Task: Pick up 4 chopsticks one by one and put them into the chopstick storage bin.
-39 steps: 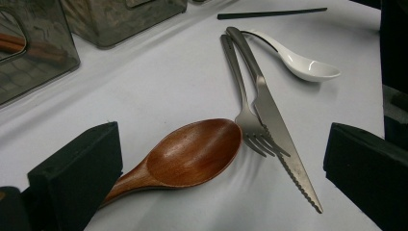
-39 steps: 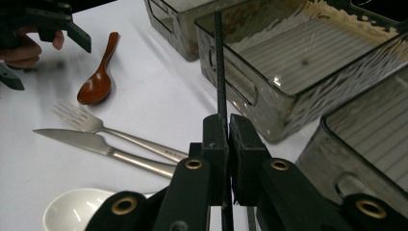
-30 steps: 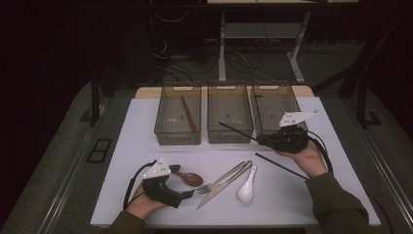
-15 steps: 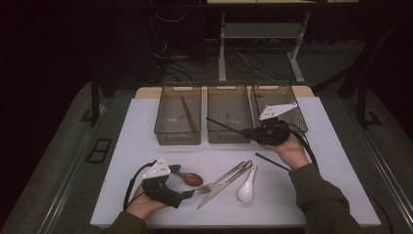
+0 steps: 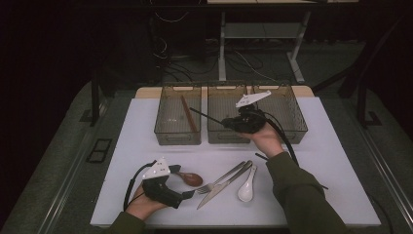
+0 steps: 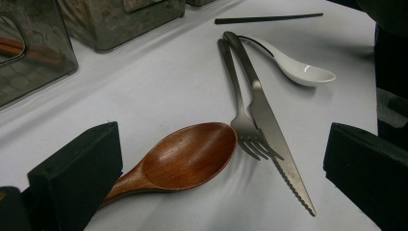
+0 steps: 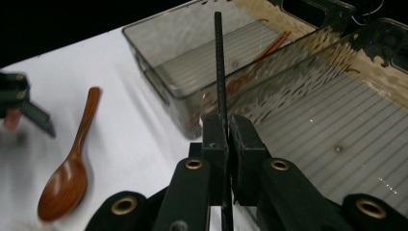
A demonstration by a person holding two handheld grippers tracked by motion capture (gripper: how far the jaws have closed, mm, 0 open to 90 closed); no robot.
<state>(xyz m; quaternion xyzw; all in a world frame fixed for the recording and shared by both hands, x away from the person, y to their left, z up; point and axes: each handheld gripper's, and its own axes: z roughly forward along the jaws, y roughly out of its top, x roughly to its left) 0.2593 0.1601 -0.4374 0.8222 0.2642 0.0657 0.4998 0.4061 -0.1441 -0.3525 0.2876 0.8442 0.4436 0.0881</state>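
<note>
Right-hand tongs (image 5: 225,121), clenched on a thin black chopstick (image 7: 219,67), have carried it leftward to the leftmost smoky plastic bin (image 5: 178,117), apparently sorting; left tongs (image 5: 187,194) rest released, well short of that bin, by a brown wooden spoon (image 6: 180,158).

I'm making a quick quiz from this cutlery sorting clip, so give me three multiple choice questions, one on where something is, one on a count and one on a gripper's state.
1. Where does the wooden spoon lie?
A. in the middle bin
B. on the white table by the left gripper
C. in the right gripper

2. How many clear bins stand in the row at the back?
A. two
B. three
C. four

3. How is the right gripper?
A. shut on the black chopstick
B. open and holding nothing
C. shut on the fork

Key: 1 B, its bowl rests on the table between the open left jaws. 2 B, the high view shows three side by side. 3 A, the right gripper view shows the pads pinching it.
</note>
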